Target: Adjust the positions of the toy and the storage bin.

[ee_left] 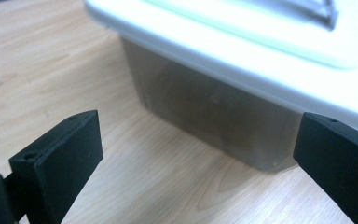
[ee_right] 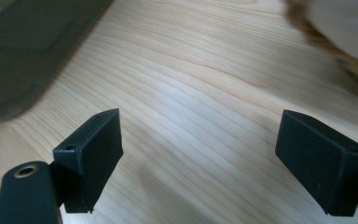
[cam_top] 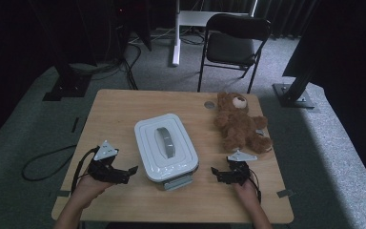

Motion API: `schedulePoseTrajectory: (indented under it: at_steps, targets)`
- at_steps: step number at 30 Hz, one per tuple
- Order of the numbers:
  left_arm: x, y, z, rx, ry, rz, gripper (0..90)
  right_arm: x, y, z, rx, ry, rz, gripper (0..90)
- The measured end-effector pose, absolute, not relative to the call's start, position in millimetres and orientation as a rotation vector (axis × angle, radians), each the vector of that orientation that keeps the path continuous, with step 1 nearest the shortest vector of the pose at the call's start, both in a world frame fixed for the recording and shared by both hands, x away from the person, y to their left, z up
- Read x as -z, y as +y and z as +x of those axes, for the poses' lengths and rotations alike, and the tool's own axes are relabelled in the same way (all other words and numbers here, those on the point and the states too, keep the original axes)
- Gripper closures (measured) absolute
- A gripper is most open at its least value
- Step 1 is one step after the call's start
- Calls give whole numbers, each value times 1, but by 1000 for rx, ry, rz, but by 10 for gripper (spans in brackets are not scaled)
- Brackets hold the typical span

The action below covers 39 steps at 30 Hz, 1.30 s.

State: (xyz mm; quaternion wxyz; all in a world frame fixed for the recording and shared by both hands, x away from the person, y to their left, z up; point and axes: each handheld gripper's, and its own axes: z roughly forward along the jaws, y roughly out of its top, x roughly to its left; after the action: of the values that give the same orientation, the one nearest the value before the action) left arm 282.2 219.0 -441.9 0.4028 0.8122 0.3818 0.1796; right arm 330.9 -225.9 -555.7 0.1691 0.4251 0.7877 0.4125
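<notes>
Lidded box point(cam_top: 166, 147) between two grippers

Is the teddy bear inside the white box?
No, the teddy bear lies on the table beside the closed box.

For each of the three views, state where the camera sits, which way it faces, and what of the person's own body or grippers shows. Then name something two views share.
High view: above the person's side, looking forward and down on the table; forearms, left gripper, right gripper.
Left gripper view: on the left gripper, low, facing the box; open jaws.
Right gripper view: on the right gripper, facing bare tabletop; open jaws, bear at top right.
Shared: high and left gripper views show the lid.
</notes>
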Motion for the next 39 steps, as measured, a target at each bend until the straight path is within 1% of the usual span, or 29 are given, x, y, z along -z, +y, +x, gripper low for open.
schedulePoseTrajectory:
  at_steps: [8, 15, 20, 27, 31, 39]
  targets:
    - [424, 195, 287, -454, 902, 2060, 19, 556, -251, 319, -1122, 2187, 1232, 139]
    - [417, 175, 294, -430, 871, 2067, 19, 559, -264, 312, -1083, 2156, 1259, 139]
    - [416, 162, 302, -413, 880, 2069, 19, 559, -273, 308, -1065, 2137, 1275, 139]
    - [418, 147, 318, -382, 902, 2077, 19, 559, -273, 308, -1060, 2130, 1279, 139]
    - [419, 140, 329, -386, 930, 2077, 19, 559, -271, 309, -1037, 2139, 1275, 139]
    - [421, 132, 336, -372, 946, 2089, 19, 559, -275, 310, -1063, 2137, 1313, 139]
